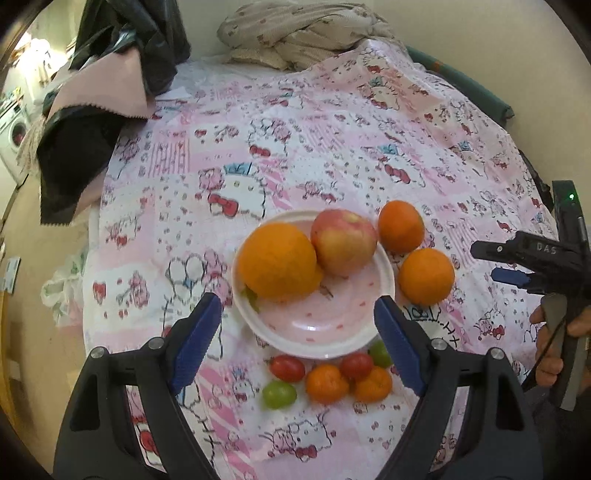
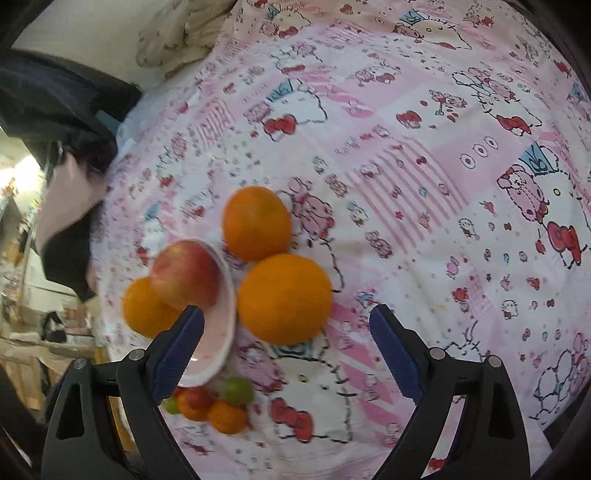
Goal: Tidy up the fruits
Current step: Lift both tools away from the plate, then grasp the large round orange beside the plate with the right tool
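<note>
A pink bowl [image 1: 325,332] on the patterned bedsheet holds a large orange [image 1: 277,258] and a red-yellow apple [image 1: 343,240]. Two smaller oranges [image 1: 400,225] [image 1: 426,275] lie on the sheet right of the bowl. A cluster of small red, green and orange fruits [image 1: 328,373] lies in front of the bowl. My left gripper [image 1: 297,332] is open and empty, its jaws standing either side of the bowl's near rim. My right gripper [image 2: 286,347] is open and empty, just before the nearer orange [image 2: 284,299]; the farther orange [image 2: 256,223], apple [image 2: 184,273] and bowl [image 2: 221,328] lie to its left. It also shows at the right edge of the left wrist view [image 1: 513,262].
The pink cartoon-print sheet [image 1: 332,140] covers the bed. Dark and pink clothes [image 1: 96,103] hang at the far left corner. A beige bundled blanket [image 1: 295,33] lies at the far edge. The floor and a washing machine [image 1: 14,136] show beyond the left side.
</note>
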